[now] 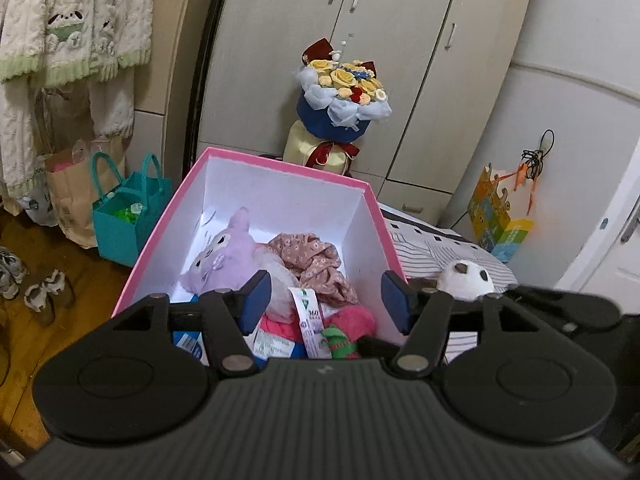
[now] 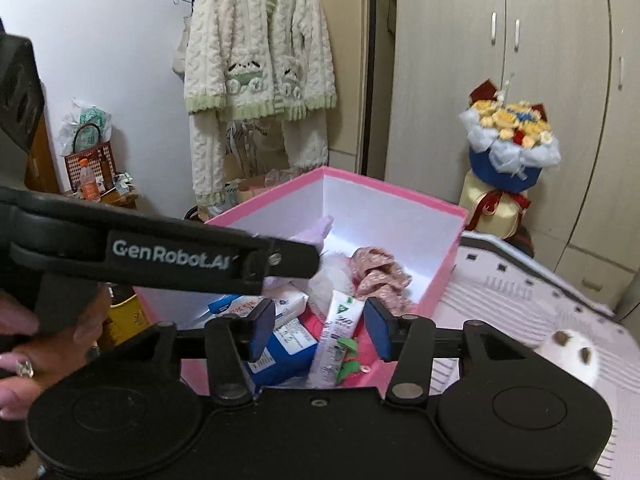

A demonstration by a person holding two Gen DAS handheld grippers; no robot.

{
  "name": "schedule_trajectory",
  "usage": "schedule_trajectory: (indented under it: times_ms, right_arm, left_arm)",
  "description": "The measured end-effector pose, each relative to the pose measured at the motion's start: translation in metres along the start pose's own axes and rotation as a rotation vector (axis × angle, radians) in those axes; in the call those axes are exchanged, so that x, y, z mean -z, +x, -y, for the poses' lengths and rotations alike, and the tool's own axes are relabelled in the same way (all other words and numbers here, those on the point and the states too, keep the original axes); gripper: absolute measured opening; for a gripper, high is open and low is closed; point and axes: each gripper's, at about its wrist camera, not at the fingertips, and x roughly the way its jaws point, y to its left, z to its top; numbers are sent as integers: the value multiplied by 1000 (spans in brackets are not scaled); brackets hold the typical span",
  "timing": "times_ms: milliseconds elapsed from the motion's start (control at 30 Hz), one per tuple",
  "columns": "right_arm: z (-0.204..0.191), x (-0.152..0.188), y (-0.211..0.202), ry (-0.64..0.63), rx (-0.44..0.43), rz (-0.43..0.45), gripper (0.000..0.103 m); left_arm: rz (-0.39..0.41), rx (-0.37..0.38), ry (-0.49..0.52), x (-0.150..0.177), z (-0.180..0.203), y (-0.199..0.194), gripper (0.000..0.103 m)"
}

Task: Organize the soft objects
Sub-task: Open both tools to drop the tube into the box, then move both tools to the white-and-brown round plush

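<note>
A pink box (image 1: pixel 224 184) with white inner walls stands open on the bed. Inside lie a purple plush (image 1: pixel 224 256), a crumpled floral cloth (image 1: pixel 316 260), a pink fluffy toy with green parts (image 1: pixel 352 320), a white tube (image 2: pixel 336 332) and blue-white packets (image 2: pixel 280 344). A white plush with brown spots (image 1: pixel 466 276) rests on the sheet to the right of the box. My left gripper (image 1: pixel 326 300) hovers open over the box's near end, holding nothing. My right gripper (image 2: pixel 320 328) is also open and empty above the tube. The left tool's black body (image 2: pixel 168 256) crosses the right wrist view, held by a hand (image 2: pixel 24 344).
Striped bedsheet (image 1: pixel 440 248) lies right of the box. A flower bouquet (image 1: pixel 344 92) stands before the wardrobe (image 1: pixel 400 40). Teal bag (image 1: pixel 124 216), paper bag (image 1: pixel 72 192) and shoes (image 1: pixel 40 288) sit on the wooden floor at left. A knitted cardigan (image 2: pixel 260 72) hangs behind.
</note>
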Motion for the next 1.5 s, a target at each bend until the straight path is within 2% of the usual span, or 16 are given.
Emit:
schedule_trajectory:
  times_ms: [167, 300, 467, 567, 767, 900, 1033, 1233, 1400, 1500]
  right_arm:
    - [9, 5, -32, -7, 46, 27, 61]
    - [17, 12, -55, -24, 90, 32, 61]
    - [29, 22, -81, -33, 127, 41, 62]
    - [40, 30, -94, -27, 160, 44, 69]
    - [75, 63, -112, -46, 230, 43, 73]
    - [100, 77, -109, -47, 284, 14, 78]
    - [123, 84, -98, -28, 267, 9, 86]
    - [157, 94, -67, 3, 205, 14, 87]
    - [179, 100, -36, -29, 172, 3, 87]
    - [195, 102, -16, -5, 152, -16, 87]
  left_arm:
    - [10, 8, 42, 4, 16, -18, 61]
    - [12, 52, 79, 5, 33, -30, 63]
    - [5, 88, 197, 11, 65, -38, 65]
    - [4, 115, 229, 14, 83, -37, 72]
    - [-9, 169, 257, 20, 116, -18, 78]
    - [-37, 221, 267, 24, 138, 6, 79]
    - [-46, 234, 244, 28, 154, 32, 84]
    - [-41, 153, 265, 35, 176, 77, 84]
    - [-35, 119, 213, 37, 182, 121, 83]
    - [-42, 99, 184, 37, 184, 147, 81]
